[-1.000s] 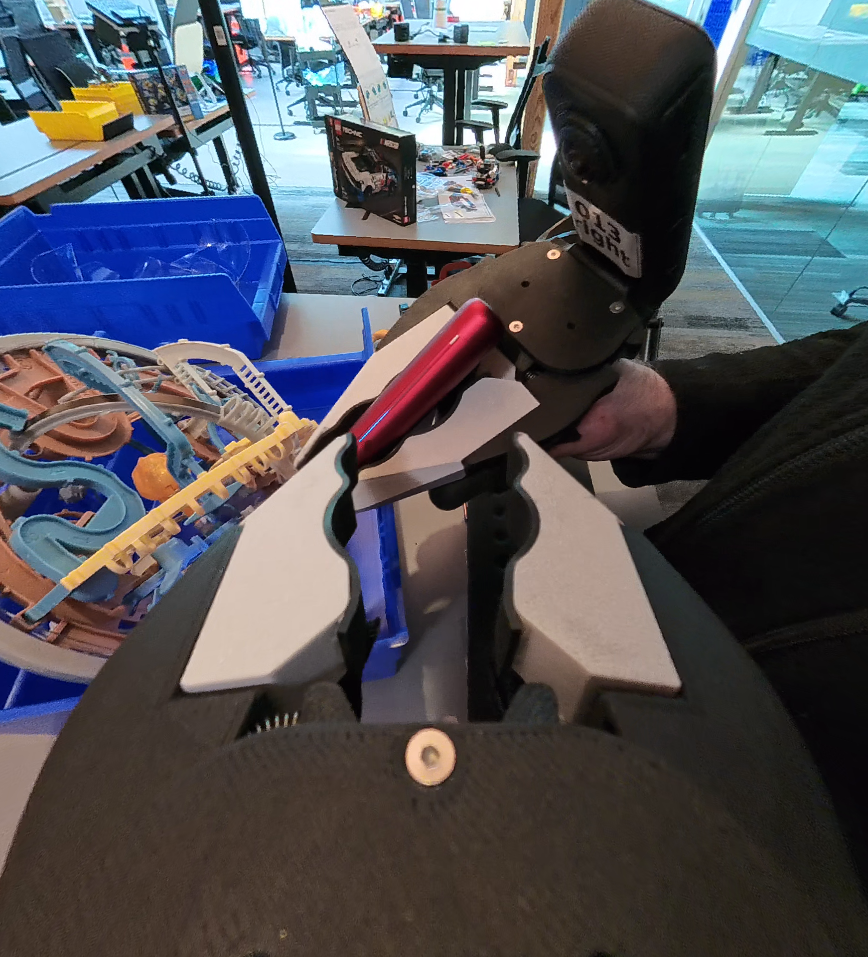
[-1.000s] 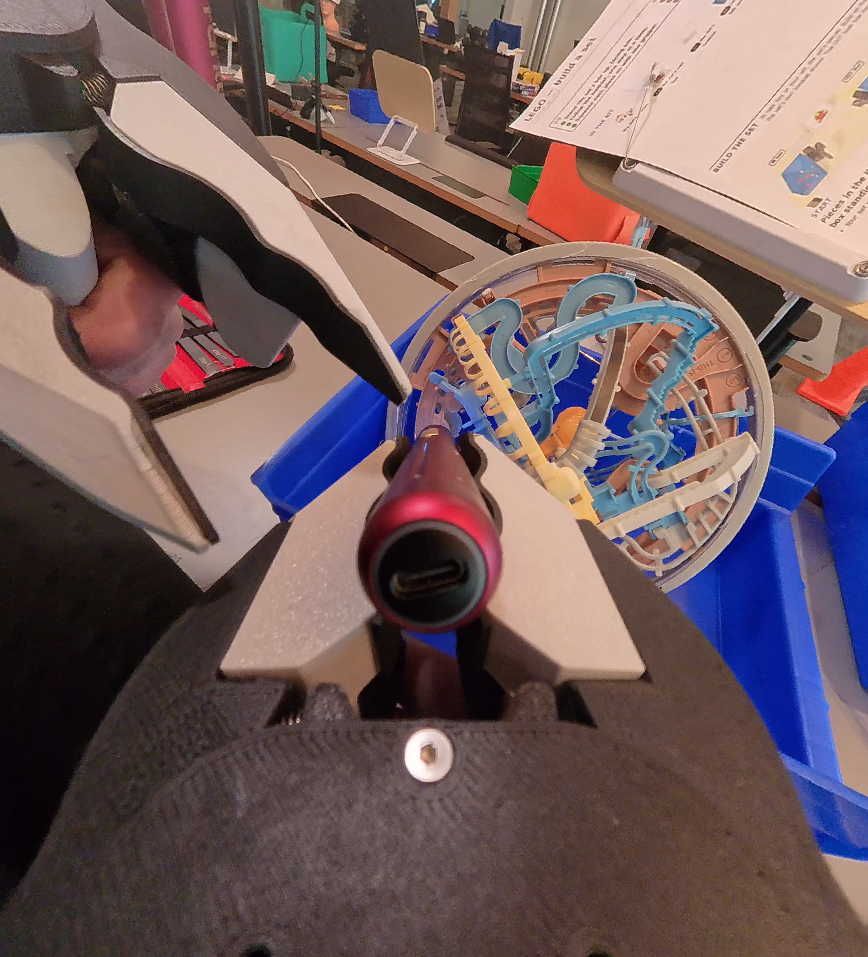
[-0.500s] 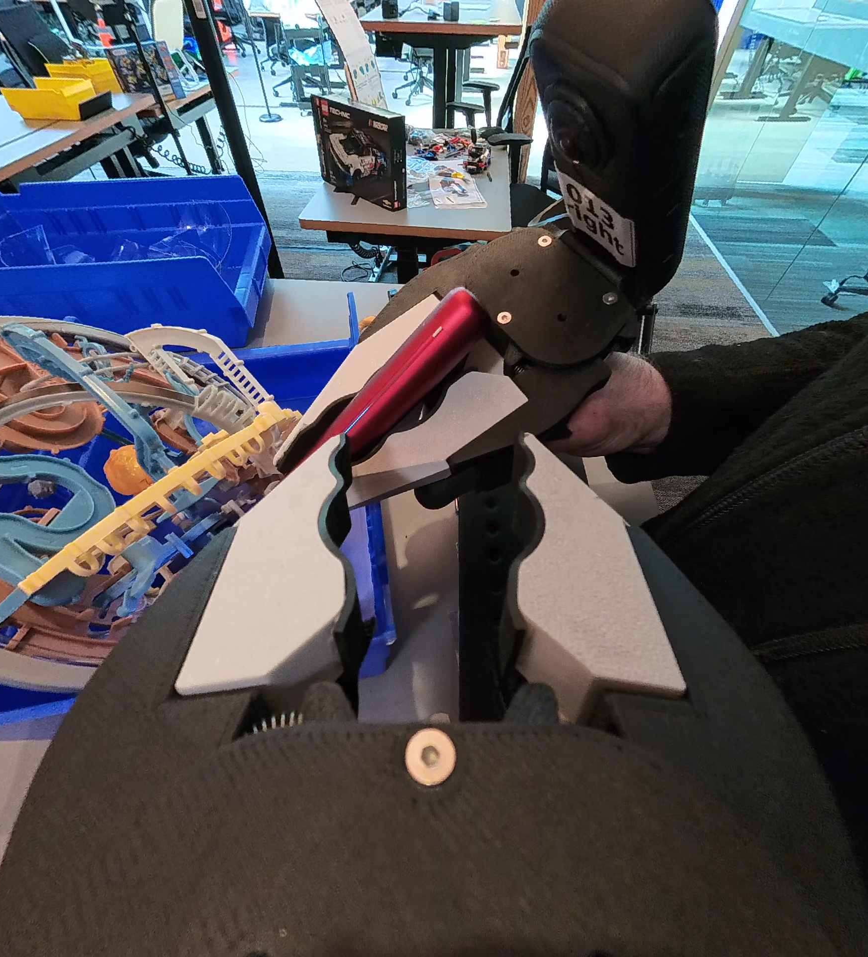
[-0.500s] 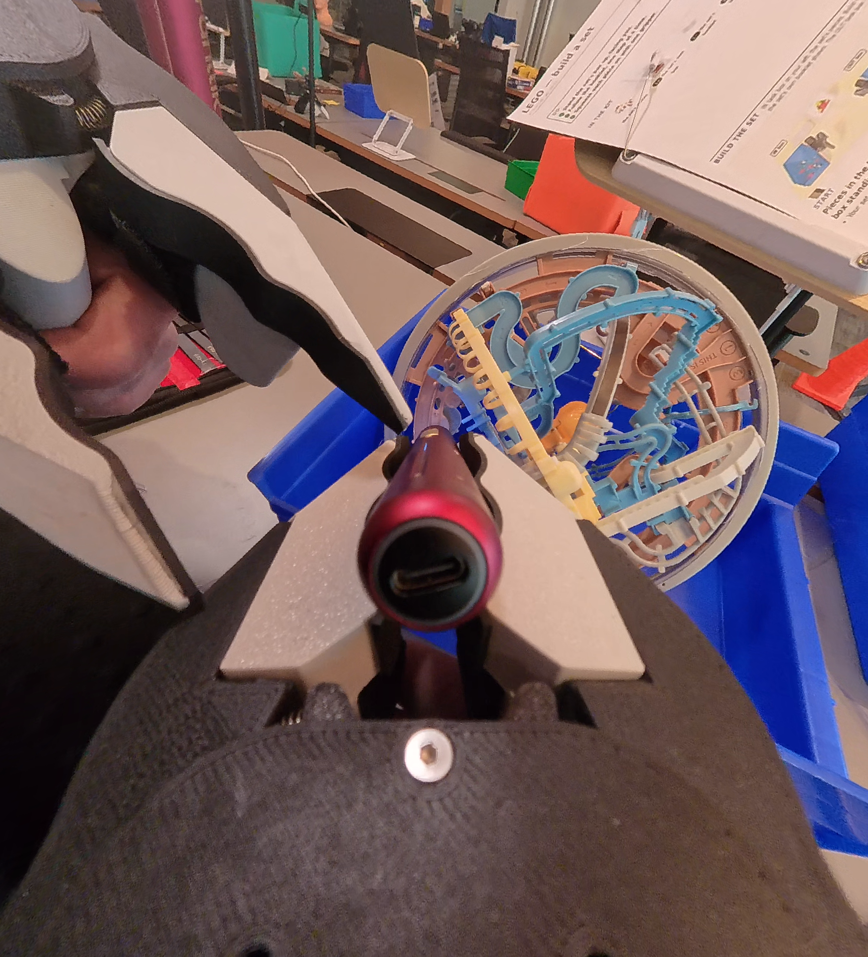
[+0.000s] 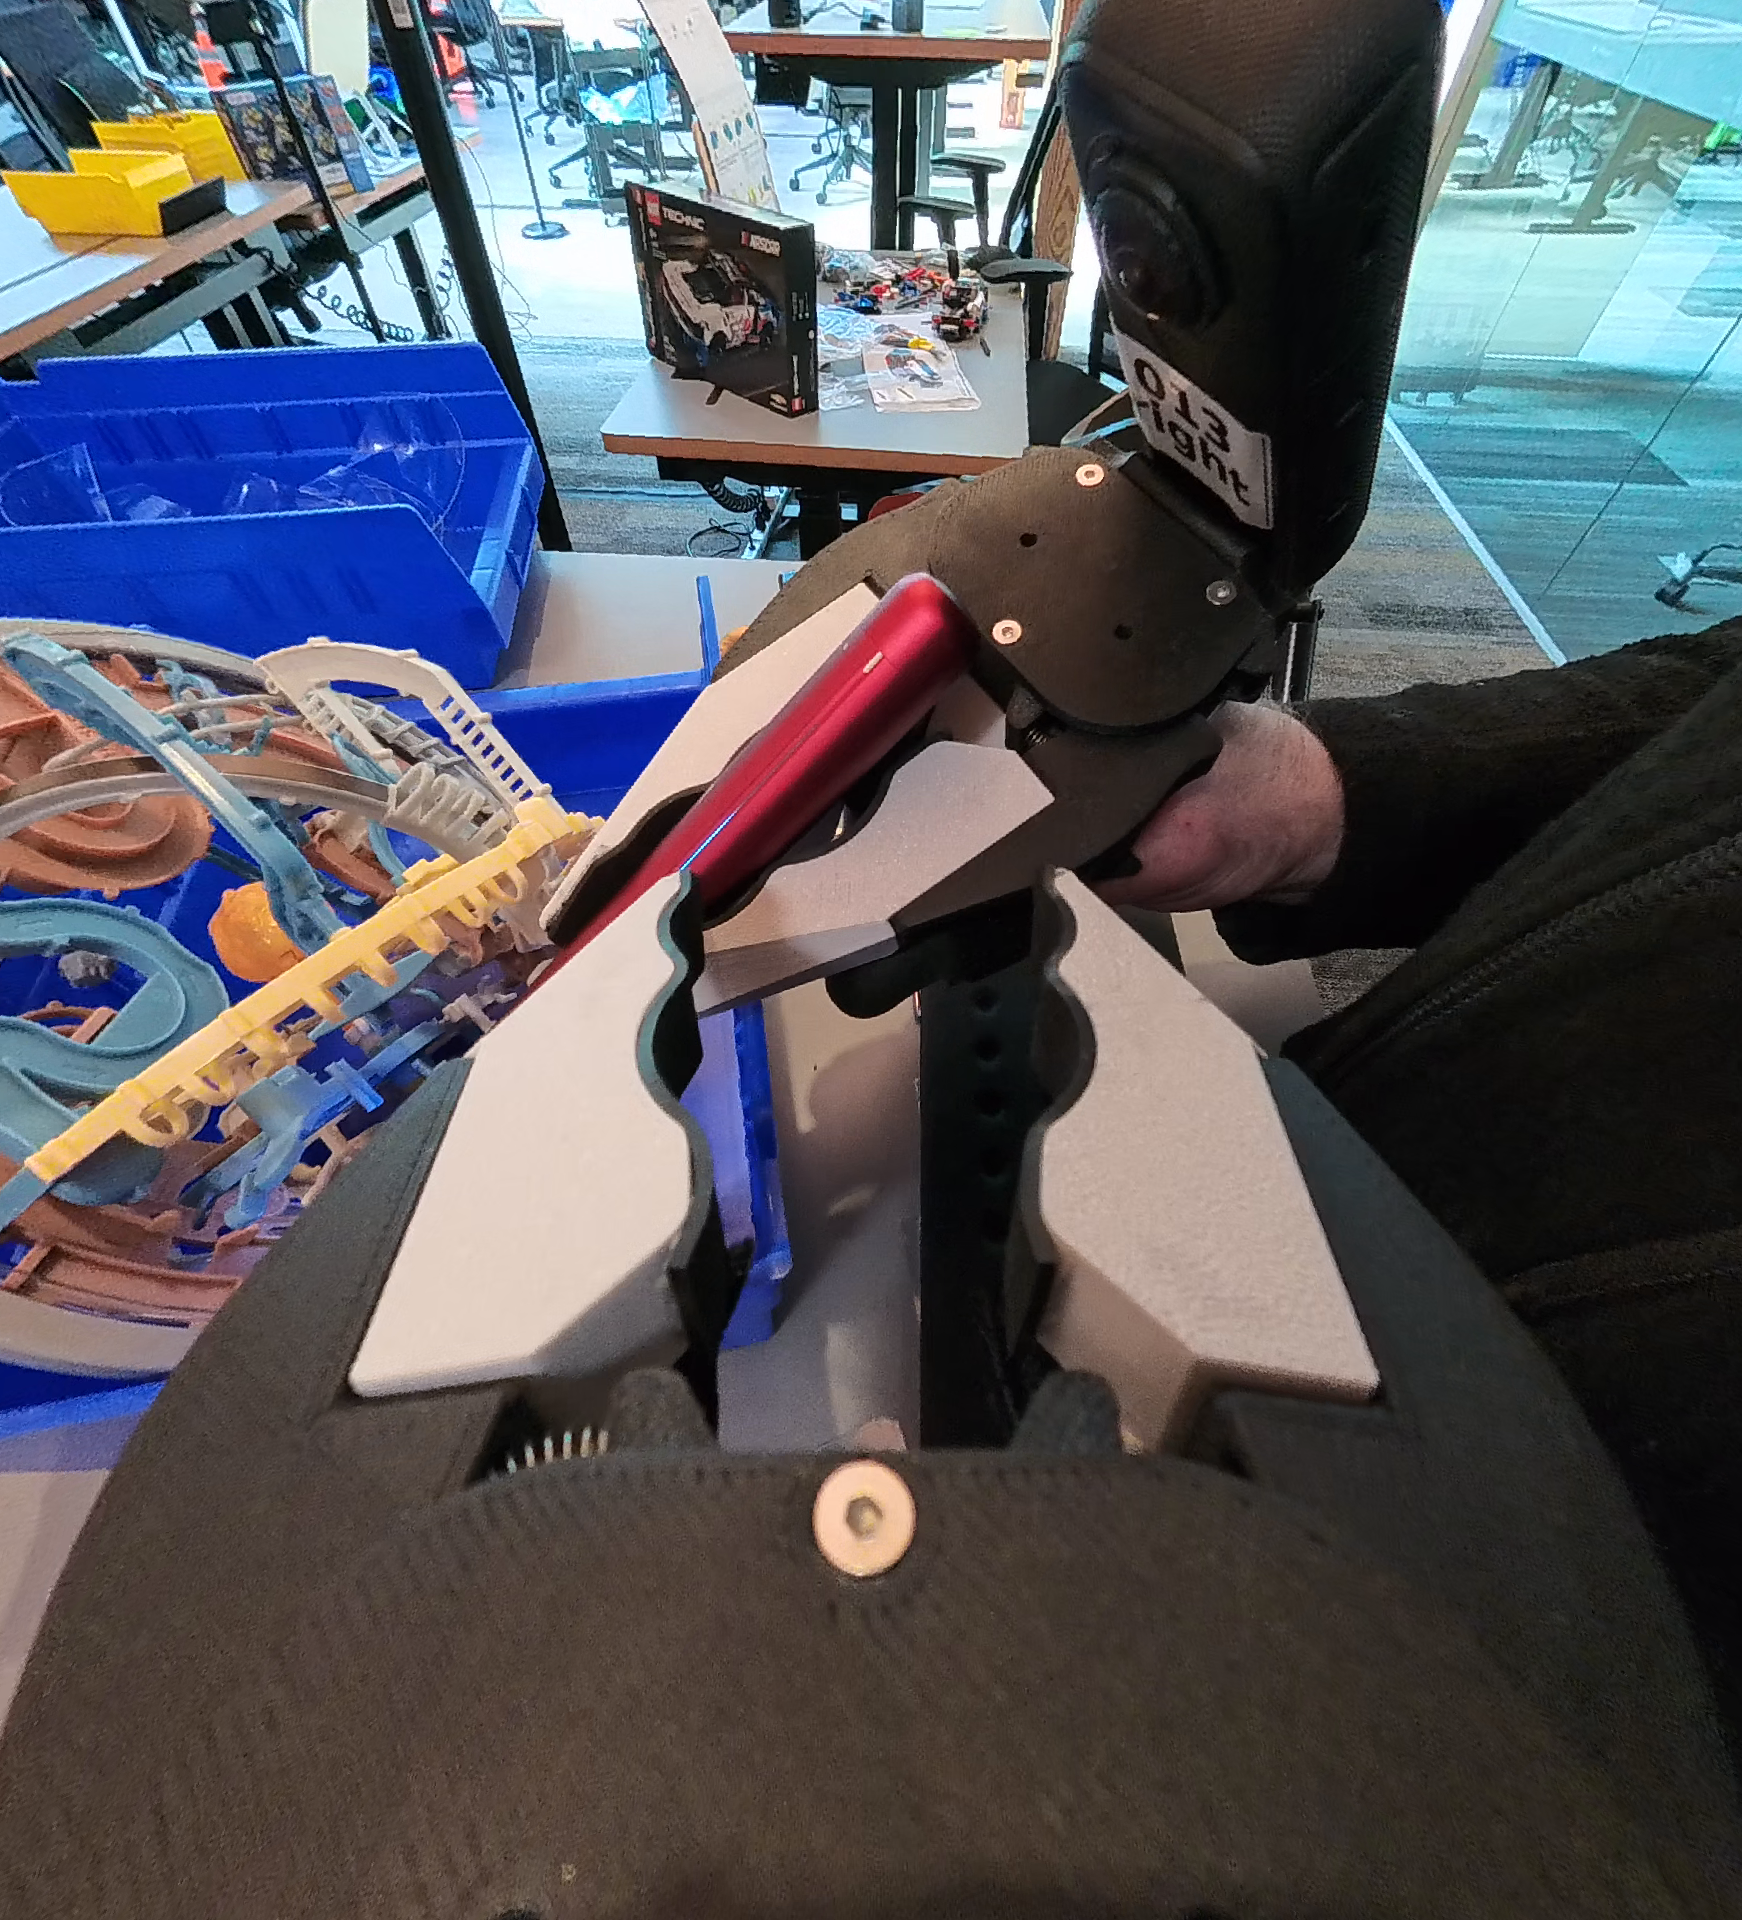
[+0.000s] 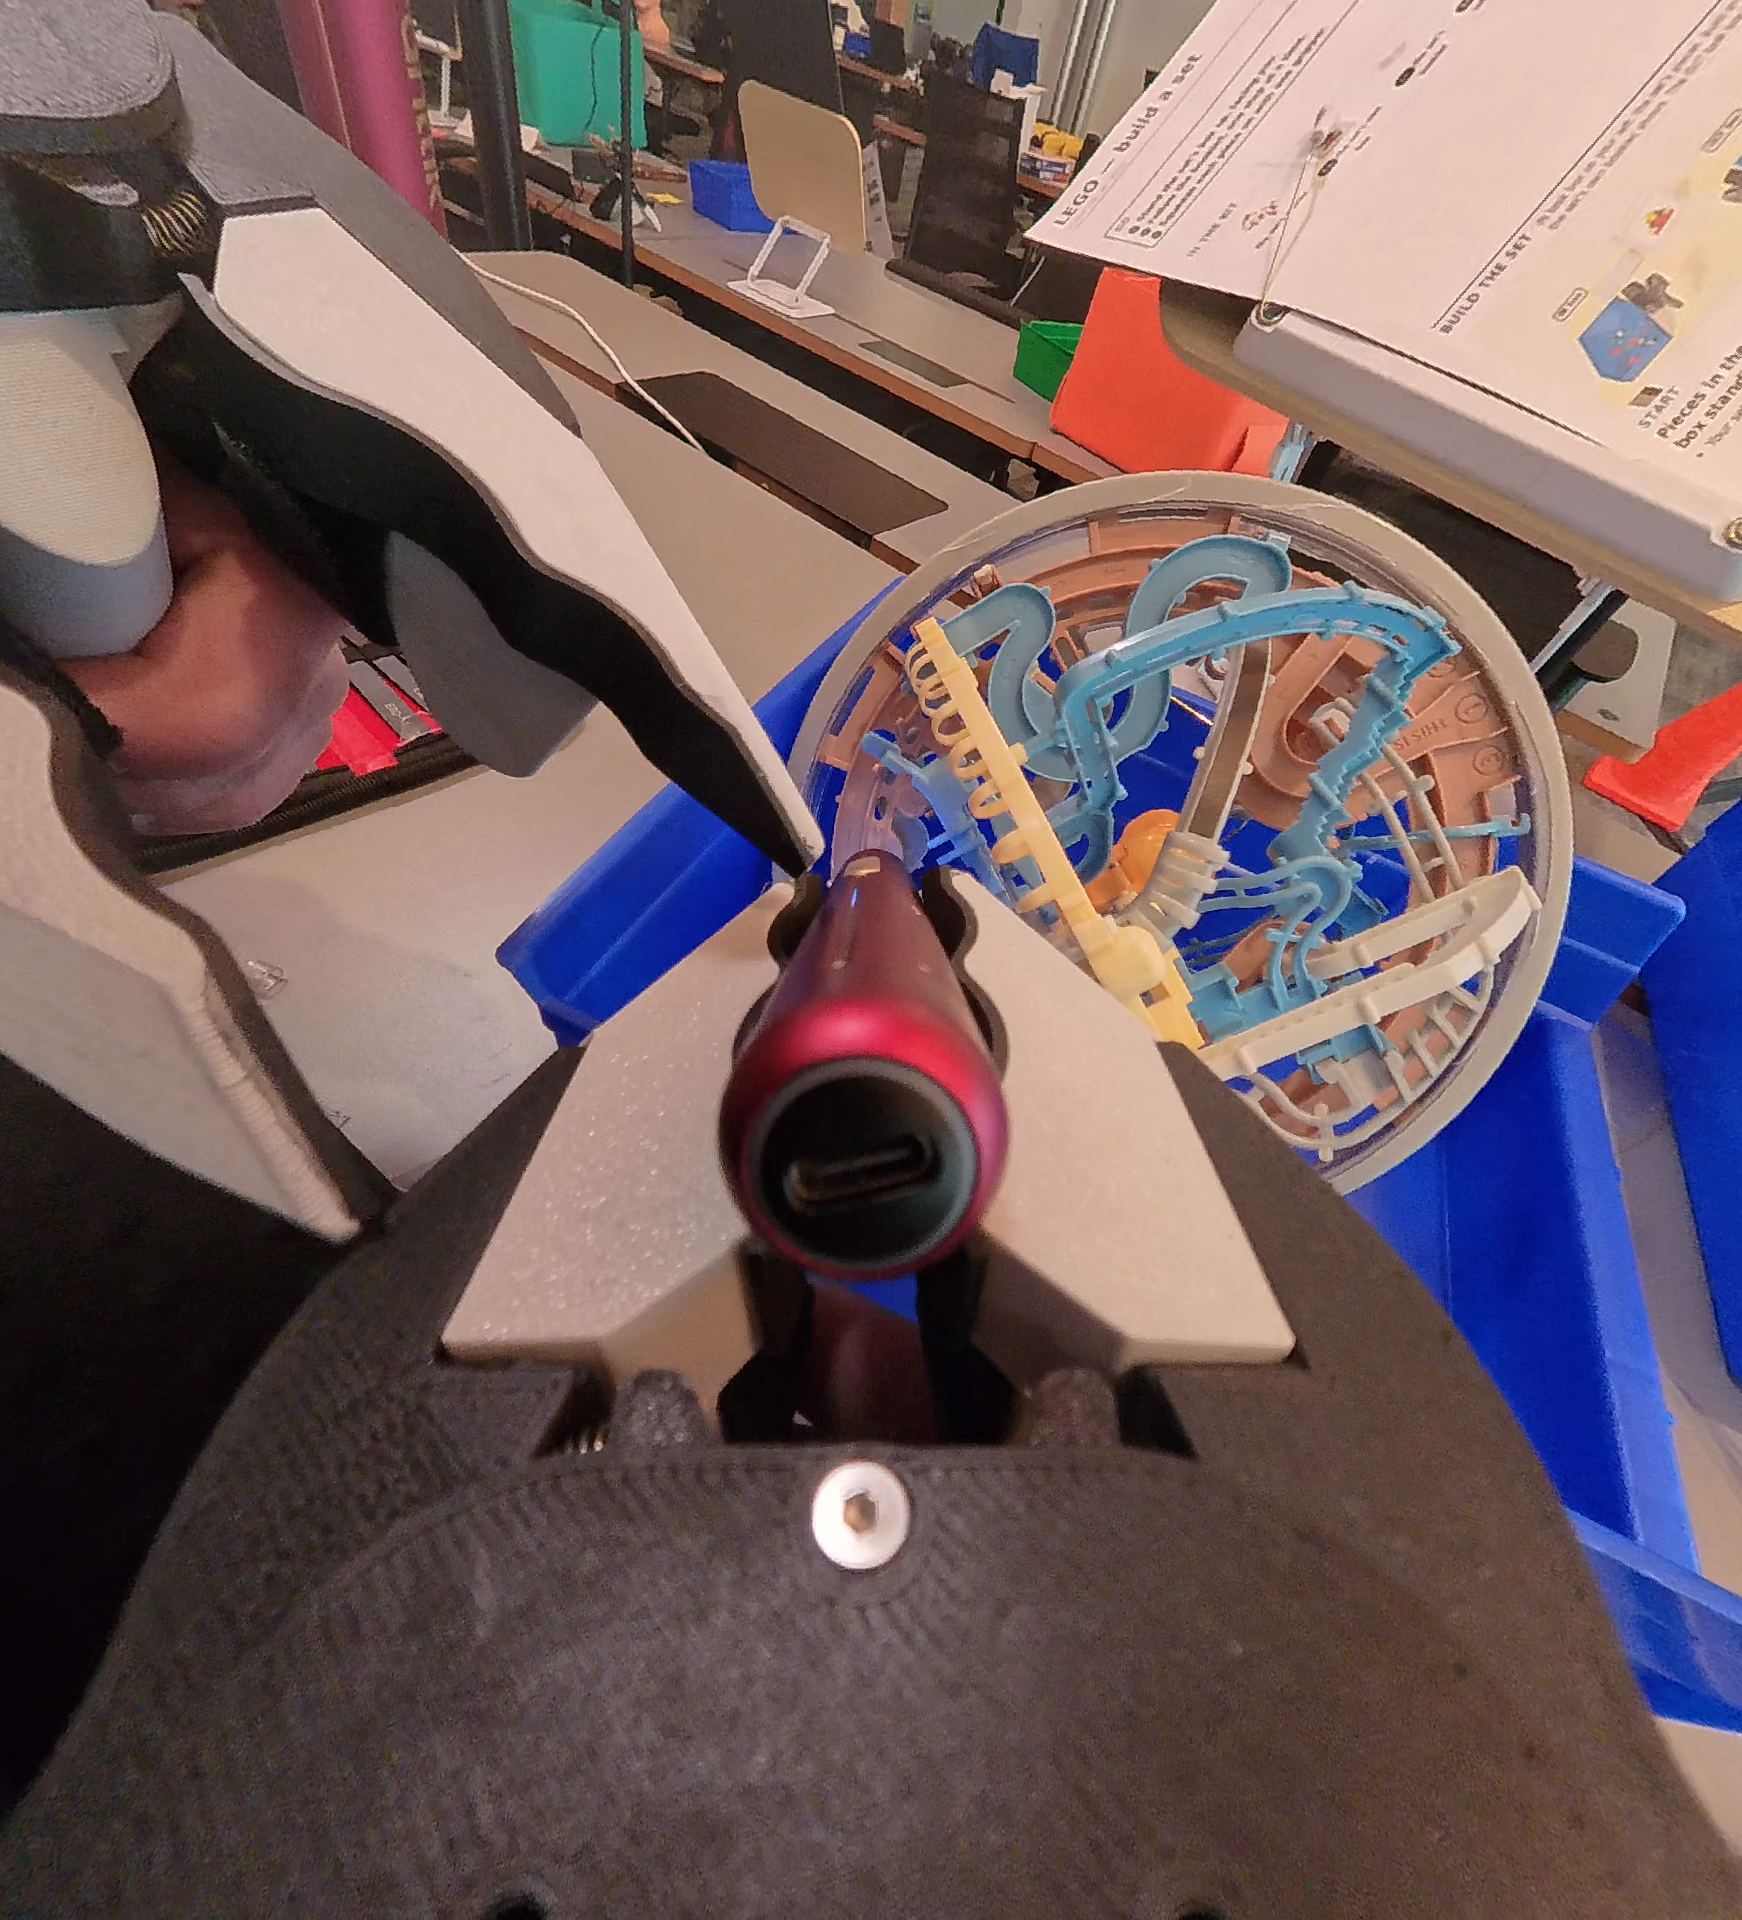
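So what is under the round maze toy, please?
The maze toy sits in a blue bin; blue shows through its tracks. The toy covers the bin's floor, so anything beneath it cannot be seen.

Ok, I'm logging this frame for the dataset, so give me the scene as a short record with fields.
left gripper: open, empty, its left finger close to the red tool
right gripper: shut on red cylindrical tool
tool end facing the camera: has a port
nearest object: round maze toy, in blue bin
setting: grey table
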A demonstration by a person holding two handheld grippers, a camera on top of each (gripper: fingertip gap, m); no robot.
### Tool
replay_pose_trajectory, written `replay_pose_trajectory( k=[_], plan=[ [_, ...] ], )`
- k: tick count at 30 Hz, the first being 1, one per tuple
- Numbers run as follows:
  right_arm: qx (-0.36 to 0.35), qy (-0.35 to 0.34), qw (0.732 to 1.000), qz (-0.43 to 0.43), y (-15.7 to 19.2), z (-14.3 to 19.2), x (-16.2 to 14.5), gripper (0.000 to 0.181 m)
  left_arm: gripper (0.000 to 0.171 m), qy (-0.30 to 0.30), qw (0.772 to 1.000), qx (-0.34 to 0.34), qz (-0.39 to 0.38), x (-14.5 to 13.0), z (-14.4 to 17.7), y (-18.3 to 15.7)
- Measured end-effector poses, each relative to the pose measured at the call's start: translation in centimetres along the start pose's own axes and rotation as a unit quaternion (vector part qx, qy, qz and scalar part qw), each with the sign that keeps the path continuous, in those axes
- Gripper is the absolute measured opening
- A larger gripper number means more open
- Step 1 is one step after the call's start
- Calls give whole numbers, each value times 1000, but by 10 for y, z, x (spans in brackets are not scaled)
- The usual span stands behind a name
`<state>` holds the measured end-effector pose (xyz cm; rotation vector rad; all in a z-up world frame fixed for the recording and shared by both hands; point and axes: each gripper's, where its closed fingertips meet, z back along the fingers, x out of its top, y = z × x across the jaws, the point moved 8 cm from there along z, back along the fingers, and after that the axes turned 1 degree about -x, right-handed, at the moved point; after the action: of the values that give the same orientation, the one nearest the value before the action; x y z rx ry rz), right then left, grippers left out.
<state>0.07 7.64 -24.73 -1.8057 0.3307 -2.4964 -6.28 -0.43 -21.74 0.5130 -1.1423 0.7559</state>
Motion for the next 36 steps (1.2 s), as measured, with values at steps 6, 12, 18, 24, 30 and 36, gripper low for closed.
replay_pose_trajectory(
  k=[6, 12, 18, 24, 30, 36],
  plan=[
    [-5, 6, 1000, 11, 3, -2, 1, 19, 71, 5, 1000, 1, -7, -3, 2, 3],
    [-8, 11, 1000, 15, 3, -3, 2, 19, 87, 11, 1000, 2, 20, -7, 2, 12],
    [-8, 12, 1000, 15, 4, -3, 2, 19, 97, 34, 999, -19, 21, -14, -2, 11],
    [-7, 14, 1000, 14, 3, -4, 2, 19, 98, 37, 999, -14, 13, -16, -4, 10],
    [-8, 16, 1000, 17, 3, -5, 1, 20, 99, 36, 999, -11, 12, -18, -4, 11],
    [-17, 16, 1000, 21, 3, -5, 2, 20, 98, 33, 999, -10, 8, -16, -4, 11]
  ],
)
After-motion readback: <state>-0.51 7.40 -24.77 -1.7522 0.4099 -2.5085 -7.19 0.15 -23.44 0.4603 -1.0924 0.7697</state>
